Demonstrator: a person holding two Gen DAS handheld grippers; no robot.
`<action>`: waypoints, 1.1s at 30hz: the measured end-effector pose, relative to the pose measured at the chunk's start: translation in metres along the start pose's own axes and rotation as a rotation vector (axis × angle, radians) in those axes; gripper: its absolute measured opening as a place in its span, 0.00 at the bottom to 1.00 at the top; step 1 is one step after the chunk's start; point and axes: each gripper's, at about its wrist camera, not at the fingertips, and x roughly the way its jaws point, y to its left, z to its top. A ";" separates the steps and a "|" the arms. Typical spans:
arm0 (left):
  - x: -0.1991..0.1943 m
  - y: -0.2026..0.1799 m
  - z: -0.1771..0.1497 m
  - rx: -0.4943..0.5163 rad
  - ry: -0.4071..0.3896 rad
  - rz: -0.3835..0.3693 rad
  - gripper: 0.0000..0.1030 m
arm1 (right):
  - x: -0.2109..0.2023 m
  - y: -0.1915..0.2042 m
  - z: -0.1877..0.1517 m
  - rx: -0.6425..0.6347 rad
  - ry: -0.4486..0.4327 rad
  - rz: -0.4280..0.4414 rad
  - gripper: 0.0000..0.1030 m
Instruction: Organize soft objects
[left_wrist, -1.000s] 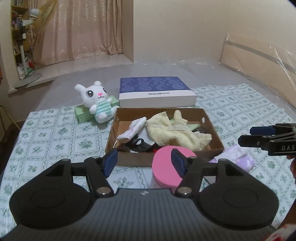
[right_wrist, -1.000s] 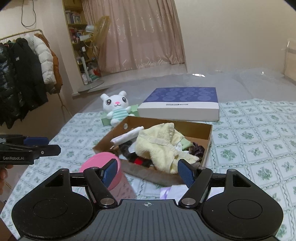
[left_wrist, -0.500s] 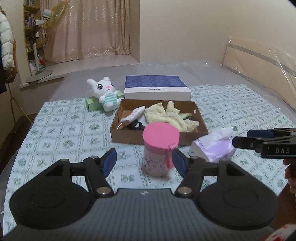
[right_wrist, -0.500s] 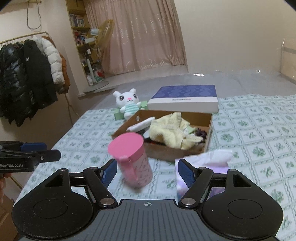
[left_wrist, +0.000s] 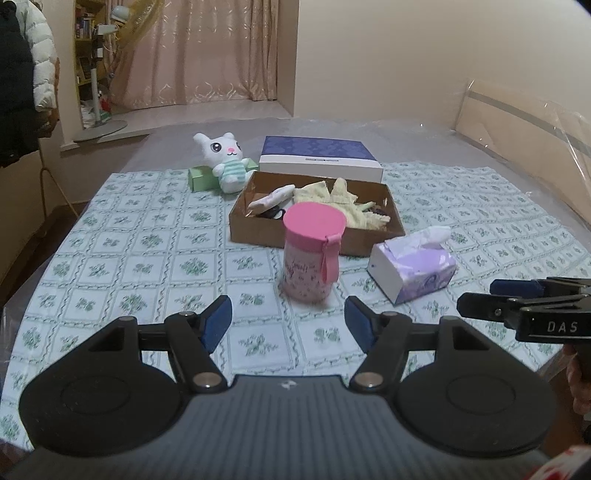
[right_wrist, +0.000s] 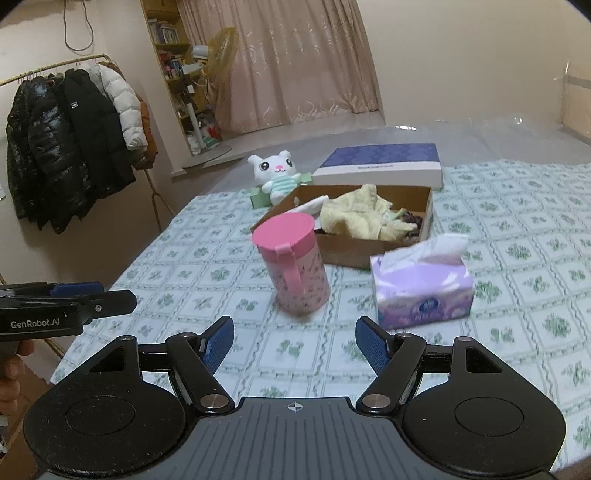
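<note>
Left wrist view
Left gripper (left_wrist: 288, 323): jaws spread wide, nothing between them, held above the near edge of the bed.
Cup (left_wrist: 313, 251): pink, lidded, upright on the cloth (left_wrist: 155, 266) straight ahead, apart from the fingers.
Box (left_wrist: 317, 236): brown cardboard, behind the cup; holds a yellow towel (left_wrist: 347, 205), a white sock (left_wrist: 271, 197) and dark items.
Tissues (left_wrist: 412, 266): purple pack, right of the cup, near the box's front corner.
Bunny (left_wrist: 225, 160): plush, leaning on a green carton (left_wrist: 201, 177) left of the box.
Blue box (left_wrist: 319, 158): flat, behind the cardboard one.
Right gripper (left_wrist: 480, 301): side-on at right; spread hard to tell here.

Right wrist view
Right gripper (right_wrist: 293, 343): fingers wide apart, empty.
Cup (right_wrist: 293, 262): ahead, slightly left.
Tissues (right_wrist: 423, 286): ahead, right.
Towel (right_wrist: 360, 216): in the box (right_wrist: 351, 247).
Bunny (right_wrist: 277, 175): beyond the box's left corner.
Coats (right_wrist: 70, 144): hanging on a rack, far left.
</note>
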 end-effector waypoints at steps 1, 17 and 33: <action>-0.003 -0.001 -0.003 0.000 0.000 0.005 0.63 | -0.003 0.000 -0.004 0.001 -0.002 0.000 0.70; -0.043 -0.034 -0.056 -0.006 0.017 0.046 0.63 | -0.044 0.006 -0.057 -0.011 -0.010 -0.028 0.70; -0.062 -0.049 -0.102 -0.069 0.051 0.050 0.63 | -0.064 0.009 -0.091 -0.027 0.025 -0.021 0.70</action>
